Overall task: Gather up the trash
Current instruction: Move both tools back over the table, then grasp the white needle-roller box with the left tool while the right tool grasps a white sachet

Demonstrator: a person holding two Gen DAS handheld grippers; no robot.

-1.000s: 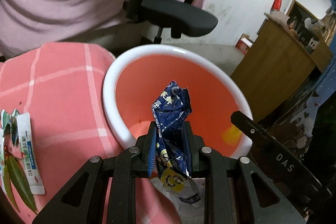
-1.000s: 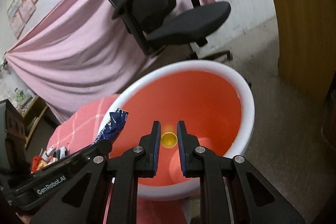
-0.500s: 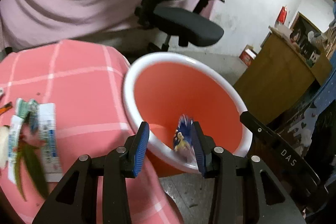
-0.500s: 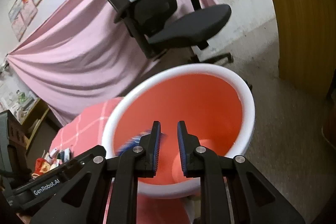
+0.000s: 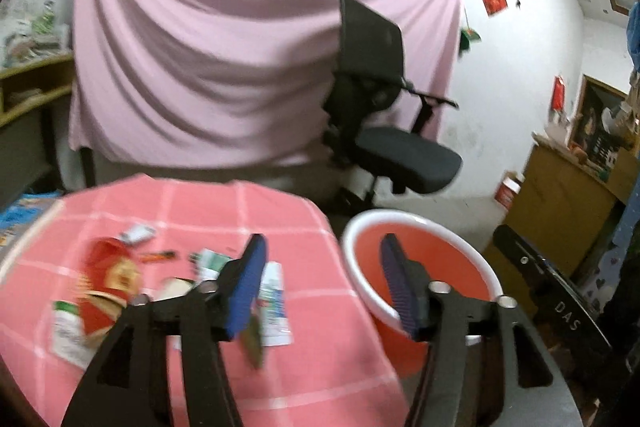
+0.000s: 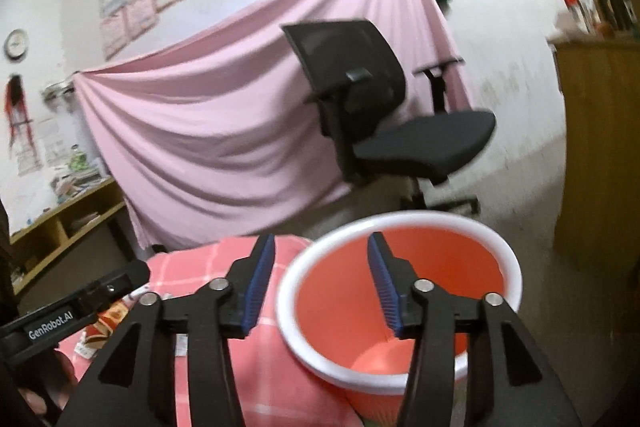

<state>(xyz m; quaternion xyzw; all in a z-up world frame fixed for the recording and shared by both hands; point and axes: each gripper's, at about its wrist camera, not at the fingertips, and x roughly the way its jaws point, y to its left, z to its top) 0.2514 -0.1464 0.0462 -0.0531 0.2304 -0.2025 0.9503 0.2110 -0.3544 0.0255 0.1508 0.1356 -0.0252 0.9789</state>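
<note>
An orange bin with a white rim point(image 5: 456, 235) stands on the floor beside the table; it also shows in the right wrist view point(image 6: 400, 223). My left gripper point(image 5: 322, 283) is open and empty, raised over the table's right edge. My right gripper point(image 6: 320, 283) is open and empty above the bin's left rim. On the pink checked tablecloth point(image 5: 192, 203) lie a red wrapper point(image 5: 110, 283), a white and green packet point(image 5: 274, 301), a small white packet point(image 5: 137, 233) and other scraps. The bin's contents are hidden.
A black office chair point(image 5: 384, 131) stands behind the bin, in front of a pink drape point(image 5: 208, 75). A wooden cabinet point(image 5: 560, 203) is at the right. A wooden shelf point(image 6: 60, 223) stands at the left wall.
My left gripper opened and the blue wrapper dropped into the bin. Both grippers then lifted and tilted up, and the right gripper opened wide.
</note>
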